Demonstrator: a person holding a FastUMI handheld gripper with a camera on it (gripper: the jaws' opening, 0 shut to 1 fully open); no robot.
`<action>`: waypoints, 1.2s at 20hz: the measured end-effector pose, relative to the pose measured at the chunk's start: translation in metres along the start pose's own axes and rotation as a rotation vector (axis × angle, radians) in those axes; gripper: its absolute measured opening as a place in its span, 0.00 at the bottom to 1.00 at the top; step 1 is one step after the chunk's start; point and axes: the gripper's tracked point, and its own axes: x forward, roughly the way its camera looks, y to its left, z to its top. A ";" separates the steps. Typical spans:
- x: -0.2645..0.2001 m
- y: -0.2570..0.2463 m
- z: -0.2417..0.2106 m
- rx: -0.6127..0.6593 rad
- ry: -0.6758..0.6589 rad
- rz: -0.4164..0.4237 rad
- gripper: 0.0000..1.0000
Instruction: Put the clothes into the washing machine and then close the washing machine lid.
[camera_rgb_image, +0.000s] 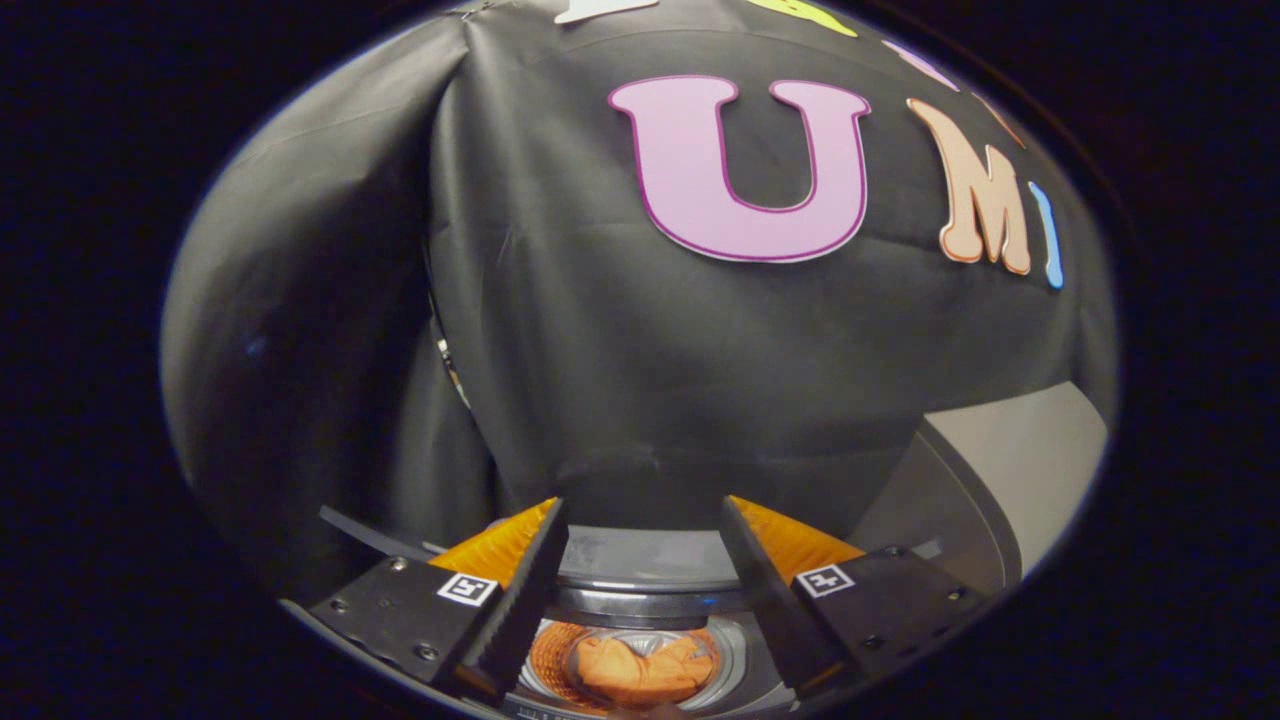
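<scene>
The gripper (640, 570) is hovering above the washing machine (650, 560), its fingers standing wide apart and gripping nothing. An orange garment (640, 672) is lying crumpled inside the drum (548, 655), below and between the fingers, while the lid (1010, 470) is standing raised to their right.

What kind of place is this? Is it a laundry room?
Probably a small recording booth set up for laundry, not a real laundry room. Black cloth hangs as the wall, and a washing machine stands against it with an orange garment in its drum, seen between the open gripper fingers.
</scene>
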 end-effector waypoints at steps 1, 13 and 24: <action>-0.003 0.001 -0.004 0.001 0.003 0.006 0.93; -0.058 0.013 -0.036 -0.035 -0.053 0.059 0.92; -0.092 0.008 -0.068 -0.052 -0.082 0.099 0.92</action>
